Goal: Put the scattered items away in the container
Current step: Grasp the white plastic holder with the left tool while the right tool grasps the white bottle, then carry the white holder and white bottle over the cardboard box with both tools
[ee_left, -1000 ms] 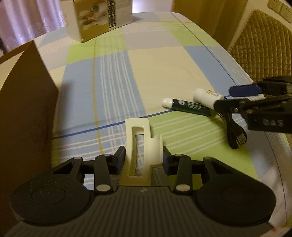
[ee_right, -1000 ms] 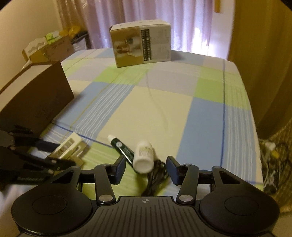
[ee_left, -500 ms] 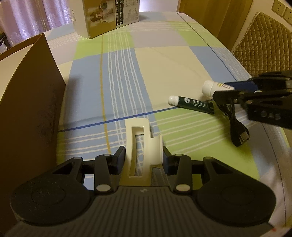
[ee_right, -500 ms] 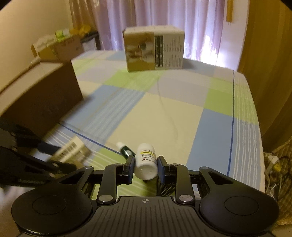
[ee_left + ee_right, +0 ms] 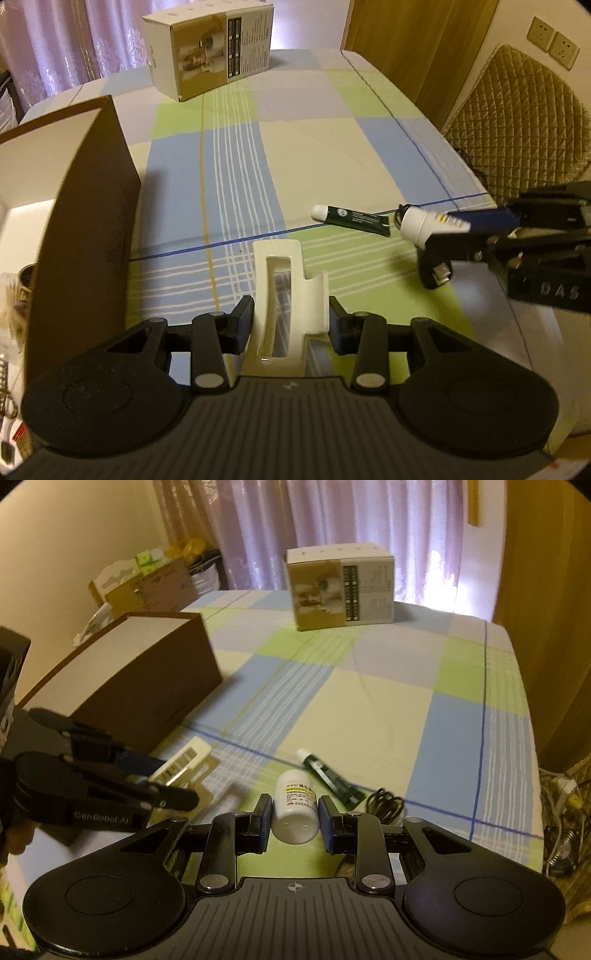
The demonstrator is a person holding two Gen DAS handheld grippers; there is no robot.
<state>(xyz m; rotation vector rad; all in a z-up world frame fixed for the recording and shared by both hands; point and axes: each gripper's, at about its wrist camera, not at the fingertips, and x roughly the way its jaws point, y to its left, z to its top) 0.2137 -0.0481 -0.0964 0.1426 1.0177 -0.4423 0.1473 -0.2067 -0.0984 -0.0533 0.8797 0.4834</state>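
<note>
**Both grippers loaded, box lies to the left**

Lifted since a second ago, the white pill bottle (image 5: 296, 814) now sits clamped in the right gripper (image 5: 293, 819). At left, the brown box (image 5: 79, 206) stands open-topped beside the left gripper (image 5: 291, 325), whose jaws pinch the cream hair claw (image 5: 286, 295) lengthwise; this hand is nearer. Green tube (image 5: 351, 220) and black cable (image 5: 384, 805) remain on the tablecloth (image 5: 332, 147), right.

The left gripper (image 5: 291, 323) has its two fingers (image 5: 242, 325) closed against the sides of a cream hair clip (image 5: 286, 291), which sticks out forward between them, raised off the tabletop (image 5: 314, 147). The right gripper (image 5: 295, 825) has its fingers (image 5: 261, 821) pressed on either side of a small white bottle (image 5: 296, 814), cap end toward the camera. Seen from the right wrist, the left gripper sits to the left of the bottle, with part of a hand (image 5: 16, 834) showing behind it.
</note>
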